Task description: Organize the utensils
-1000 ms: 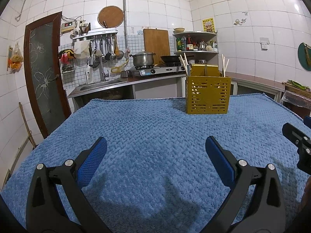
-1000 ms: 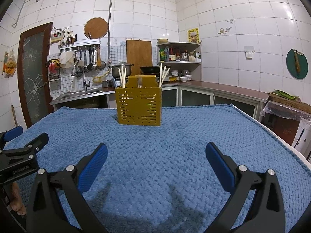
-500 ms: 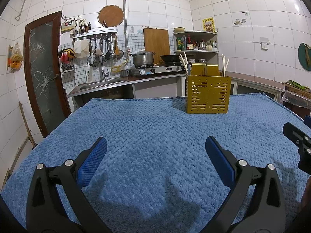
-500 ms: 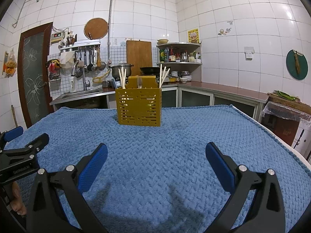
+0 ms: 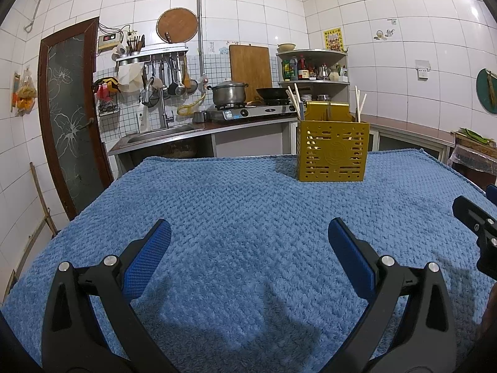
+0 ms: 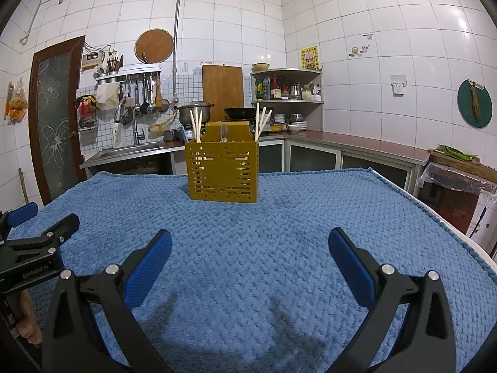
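Standing upright in the yellow caddy (image 6: 222, 175), chopsticks (image 6: 196, 124) lean slightly.

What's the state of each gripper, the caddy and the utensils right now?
left gripper: open, empty, above the blue cloth.
right gripper: open, empty, above the cloth.
yellow utensil caddy: upright on the cloth, far side.
chopsticks: standing in the caddy, at both ends.
fork: standing in the caddy's middle, tines up.
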`<action>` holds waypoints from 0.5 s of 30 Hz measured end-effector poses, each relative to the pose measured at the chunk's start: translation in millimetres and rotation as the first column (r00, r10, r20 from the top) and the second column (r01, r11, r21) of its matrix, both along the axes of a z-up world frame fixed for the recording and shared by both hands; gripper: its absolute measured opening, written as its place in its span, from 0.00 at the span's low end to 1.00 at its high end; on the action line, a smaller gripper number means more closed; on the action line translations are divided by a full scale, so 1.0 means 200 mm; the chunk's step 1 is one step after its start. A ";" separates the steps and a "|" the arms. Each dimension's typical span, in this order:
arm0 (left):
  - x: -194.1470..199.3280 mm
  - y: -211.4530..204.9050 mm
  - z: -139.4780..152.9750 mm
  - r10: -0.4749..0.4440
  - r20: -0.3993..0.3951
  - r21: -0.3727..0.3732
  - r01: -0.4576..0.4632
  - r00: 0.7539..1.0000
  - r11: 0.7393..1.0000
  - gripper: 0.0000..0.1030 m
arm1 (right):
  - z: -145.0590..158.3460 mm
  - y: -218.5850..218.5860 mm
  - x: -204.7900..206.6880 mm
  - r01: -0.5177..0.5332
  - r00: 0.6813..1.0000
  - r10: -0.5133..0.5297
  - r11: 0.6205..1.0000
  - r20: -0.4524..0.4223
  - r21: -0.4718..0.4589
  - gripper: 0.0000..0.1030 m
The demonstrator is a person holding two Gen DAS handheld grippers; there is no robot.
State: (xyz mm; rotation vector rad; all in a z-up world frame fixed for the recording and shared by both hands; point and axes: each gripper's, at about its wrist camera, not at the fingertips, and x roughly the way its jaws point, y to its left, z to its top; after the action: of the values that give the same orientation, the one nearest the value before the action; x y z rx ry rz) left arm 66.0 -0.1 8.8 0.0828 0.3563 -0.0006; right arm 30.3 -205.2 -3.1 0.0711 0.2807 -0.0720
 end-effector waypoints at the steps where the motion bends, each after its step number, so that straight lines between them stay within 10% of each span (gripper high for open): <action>1: 0.00 0.00 0.00 0.000 0.000 0.000 0.000 1.000 1.000 0.95 | 0.00 0.00 0.00 0.001 1.000 -0.001 1.000 -0.001 0.001 0.96; 15: 0.00 0.00 0.00 0.003 -0.001 0.001 -0.003 1.000 1.000 0.95 | 0.00 -0.01 0.00 0.010 1.000 -0.010 1.000 0.001 -0.002 0.96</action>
State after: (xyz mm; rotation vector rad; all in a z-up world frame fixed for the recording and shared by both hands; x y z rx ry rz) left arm 66.2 0.6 9.1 0.0829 0.3573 0.0025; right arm 31.0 -206.3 -2.1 0.0703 0.2793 -0.0821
